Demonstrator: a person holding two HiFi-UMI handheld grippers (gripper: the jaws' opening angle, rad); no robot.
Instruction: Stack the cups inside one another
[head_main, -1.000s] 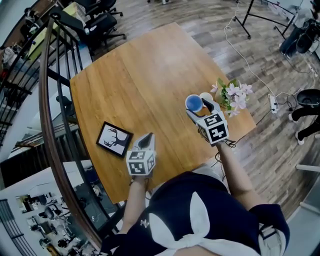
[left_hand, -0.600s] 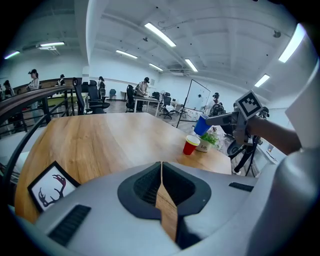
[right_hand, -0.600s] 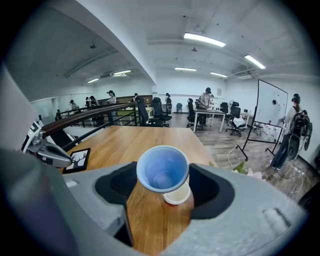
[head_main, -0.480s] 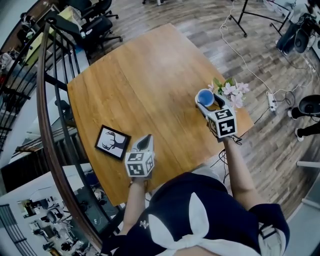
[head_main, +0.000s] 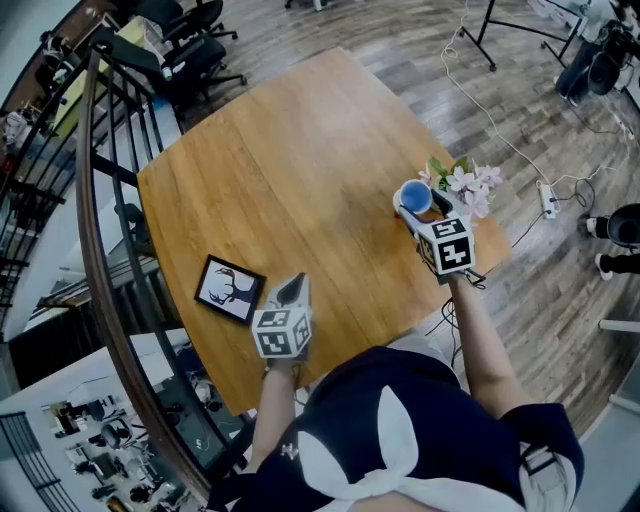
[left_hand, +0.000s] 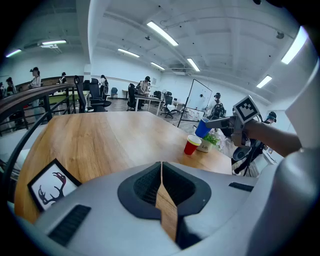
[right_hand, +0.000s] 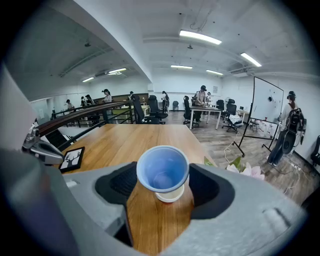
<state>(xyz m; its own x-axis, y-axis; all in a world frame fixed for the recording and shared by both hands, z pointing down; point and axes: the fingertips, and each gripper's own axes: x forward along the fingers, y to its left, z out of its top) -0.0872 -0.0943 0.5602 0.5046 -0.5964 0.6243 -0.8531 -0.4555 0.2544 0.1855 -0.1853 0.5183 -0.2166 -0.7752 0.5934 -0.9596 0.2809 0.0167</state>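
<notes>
Shifted rightward since a second ago: right claw (head_main: 415, 206), now close beside the flowers (head_main: 466, 186). Just left of the left claw (head_main: 292, 288), a framed deer picture (head_main: 229, 289) lying flat. Left claw pinched shut on nothing, poised over the table (head_main: 280, 150). Well to its right, right claw spread wide and clamped on the blue cup (right_hand: 163, 174), mouth up, hanging over the red cup (left_hand: 192, 145) below its tips. Judged barely begun: no cups nested yet, blue still to be lowered into red.
</notes>
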